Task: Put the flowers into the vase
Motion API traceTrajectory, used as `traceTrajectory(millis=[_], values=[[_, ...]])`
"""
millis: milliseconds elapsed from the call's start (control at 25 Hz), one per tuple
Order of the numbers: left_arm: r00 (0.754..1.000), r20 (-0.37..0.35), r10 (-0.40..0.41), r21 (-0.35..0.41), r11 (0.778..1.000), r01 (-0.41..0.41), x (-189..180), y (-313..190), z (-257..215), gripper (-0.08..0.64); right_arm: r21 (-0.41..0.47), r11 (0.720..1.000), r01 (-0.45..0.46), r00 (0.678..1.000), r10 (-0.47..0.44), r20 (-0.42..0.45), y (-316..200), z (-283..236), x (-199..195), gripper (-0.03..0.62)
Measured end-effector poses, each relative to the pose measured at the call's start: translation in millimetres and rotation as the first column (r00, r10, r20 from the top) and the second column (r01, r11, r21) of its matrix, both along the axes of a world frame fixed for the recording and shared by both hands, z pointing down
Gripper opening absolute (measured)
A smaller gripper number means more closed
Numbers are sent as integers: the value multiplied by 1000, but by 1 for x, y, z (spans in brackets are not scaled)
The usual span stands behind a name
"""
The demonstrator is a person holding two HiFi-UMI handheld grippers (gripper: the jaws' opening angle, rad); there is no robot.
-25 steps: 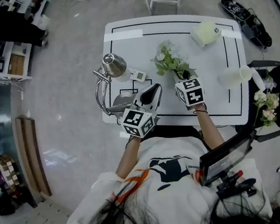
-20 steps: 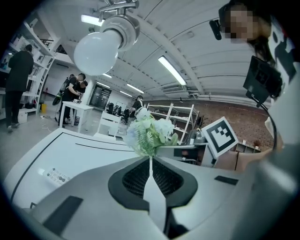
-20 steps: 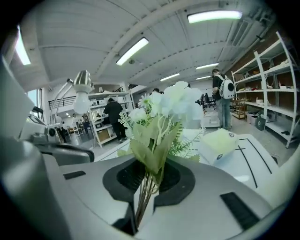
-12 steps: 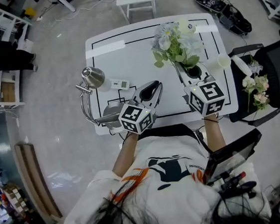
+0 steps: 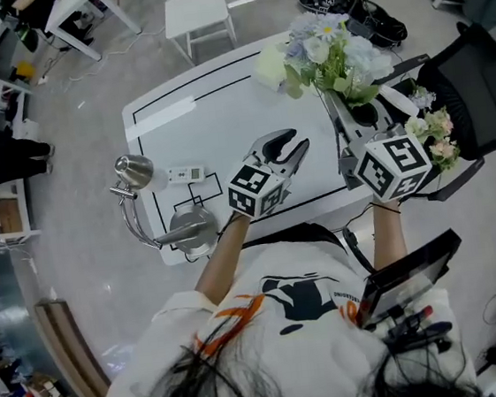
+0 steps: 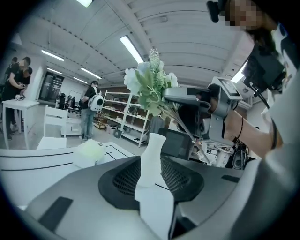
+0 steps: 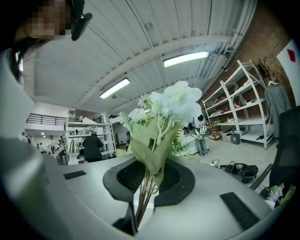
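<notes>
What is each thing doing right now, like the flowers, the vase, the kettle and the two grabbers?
flowers: held up by the stems, not yet in anything.
vase: upright on the table, no flowers in it.
right gripper: fingers shut on the flowers' stems.
left gripper: fingers apart, just been opening, gripping nothing.
kettle: upright on the table, untouched.

We see a polished grey floor [image 5: 69,116] all round the white table [image 5: 221,116], a white stool [image 5: 197,10] at upper middle and a black chair [image 5: 475,69] at the right edge. In the right gripper view, strip lights [image 7: 186,58] cross a ribbed ceiling [image 7: 117,42], with open shelving [image 7: 243,93] at the right.
</notes>
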State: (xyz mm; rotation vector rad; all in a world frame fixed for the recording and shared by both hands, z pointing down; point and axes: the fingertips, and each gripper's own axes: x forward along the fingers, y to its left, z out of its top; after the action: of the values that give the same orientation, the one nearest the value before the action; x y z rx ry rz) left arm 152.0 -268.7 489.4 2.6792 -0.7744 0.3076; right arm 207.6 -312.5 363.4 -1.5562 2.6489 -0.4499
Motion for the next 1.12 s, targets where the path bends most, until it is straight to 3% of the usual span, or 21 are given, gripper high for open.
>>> traceTrajectory(millis=[200,440,760,880,1120], values=[[995,41,93,18,995,-94,56,-22,5,212,5,995,-96,995,96,27,-3,-9,55,47],[986,66,155,44,986,-158,100,-46,13,279,5,986,-169,985,168,45,0,-7,87,48],[958,173,226,67,968,-241,141,-57,24,285,-13,977,-212,975,212,64,3,3,104,48],[953,197,232,74,965,-250,144,-57,29,248,-7,978,-211,975,211,71,2,2,104,48],[943,222,250,79,959,-273,140,-51,27,244,40,980,-197,978,194,73,-7,-12,103,48]])
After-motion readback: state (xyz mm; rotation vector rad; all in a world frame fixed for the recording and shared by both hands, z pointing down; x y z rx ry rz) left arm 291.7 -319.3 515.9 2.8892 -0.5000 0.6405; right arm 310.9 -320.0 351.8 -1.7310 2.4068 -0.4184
